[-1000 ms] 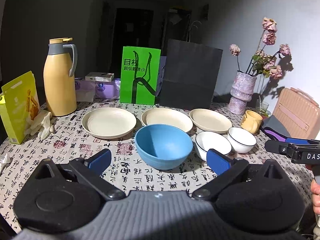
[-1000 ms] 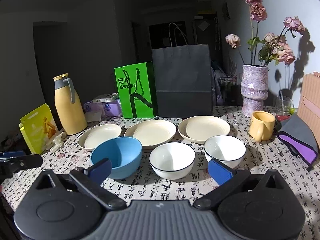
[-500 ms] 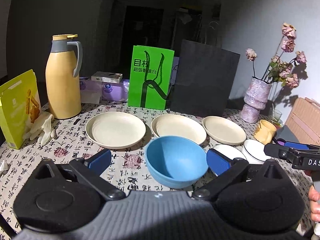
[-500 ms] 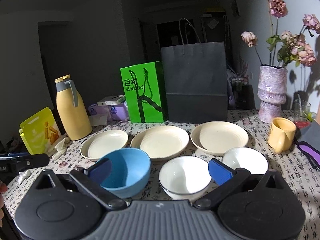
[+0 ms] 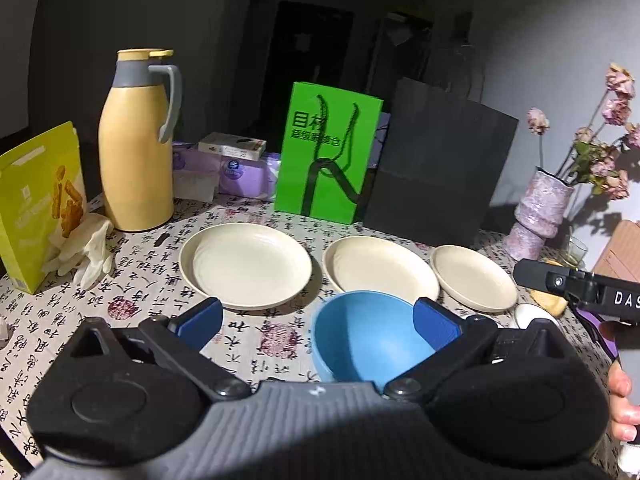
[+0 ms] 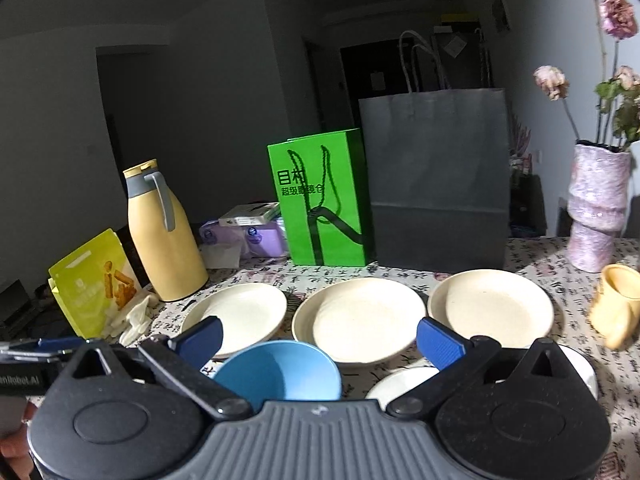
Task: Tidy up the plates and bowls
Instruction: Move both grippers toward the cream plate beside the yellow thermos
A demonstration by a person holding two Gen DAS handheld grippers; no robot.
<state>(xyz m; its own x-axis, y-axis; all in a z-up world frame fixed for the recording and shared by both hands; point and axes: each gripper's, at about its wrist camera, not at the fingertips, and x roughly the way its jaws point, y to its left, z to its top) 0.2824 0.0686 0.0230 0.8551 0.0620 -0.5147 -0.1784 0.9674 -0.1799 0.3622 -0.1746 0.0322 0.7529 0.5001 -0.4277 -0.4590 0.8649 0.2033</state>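
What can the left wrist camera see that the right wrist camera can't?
Only the left wrist view shows the right hand-held gripper poking in from the right. Only the right wrist view shows the yellow mug clearly and the dark bag's handles. Both show three cream plates, the blue bowl, the green bag and the yellow flask.

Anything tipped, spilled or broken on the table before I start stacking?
Nothing stands out. The three cream plates lie flat in a row, the blue bowl sits upright, and the yellow ceramic mug lies on its side, unspilled.
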